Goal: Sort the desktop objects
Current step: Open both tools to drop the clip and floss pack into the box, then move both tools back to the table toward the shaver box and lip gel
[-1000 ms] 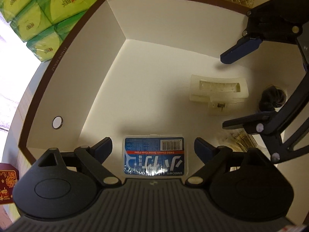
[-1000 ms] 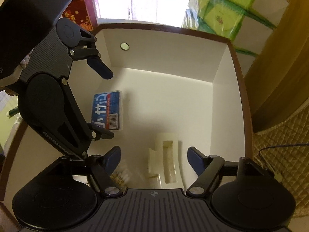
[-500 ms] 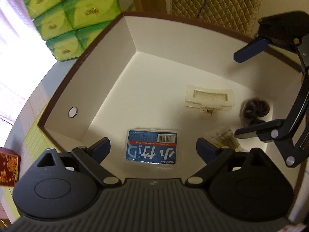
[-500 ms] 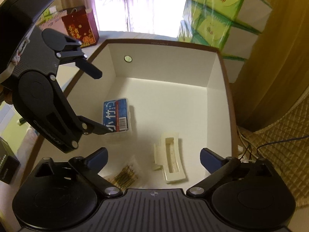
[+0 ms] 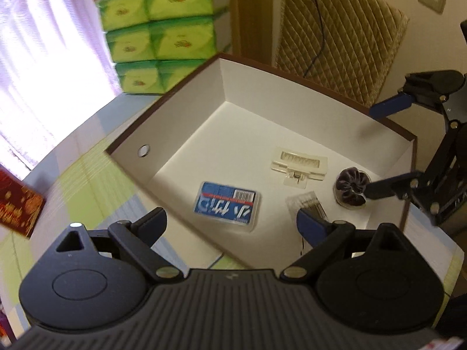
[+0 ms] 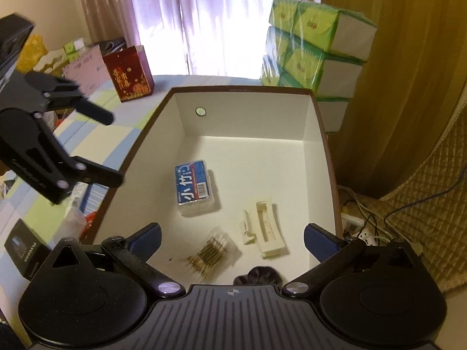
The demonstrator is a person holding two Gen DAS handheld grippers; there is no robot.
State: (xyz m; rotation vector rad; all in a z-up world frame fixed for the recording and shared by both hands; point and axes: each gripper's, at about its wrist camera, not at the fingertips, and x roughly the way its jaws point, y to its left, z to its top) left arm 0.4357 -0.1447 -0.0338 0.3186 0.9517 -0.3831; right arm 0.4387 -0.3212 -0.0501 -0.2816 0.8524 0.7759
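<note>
The open box [image 6: 316, 122], brown outside and white inside, sits on the bench [image 5: 87, 163] and holds four items on its floor. The blue-labelled clear case [image 6: 192, 185] lies flat near the middle. The cream hair clip [image 6: 264, 229] lies just beside it, apart from it. A clear packet of cotton swabs [image 6: 208, 255] lies near the clip. A dark scrunchie [image 5: 351, 188] sits by the box wall on the right gripper's side.

The left hand-held gripper [image 5: 230, 223] hovers above the box's near wall, jaws released and wide, nothing between them. The right hand-held gripper [image 6: 232, 239] hovers over the box, jaws spread wide and empty.

Outside the box: stacked green tissue packs [image 6: 312, 46] just beyond the far corner, a red gift bag [image 6: 130, 74] near the curtained window [image 6: 204, 14], a quilted cover [image 5: 335, 32].
</note>
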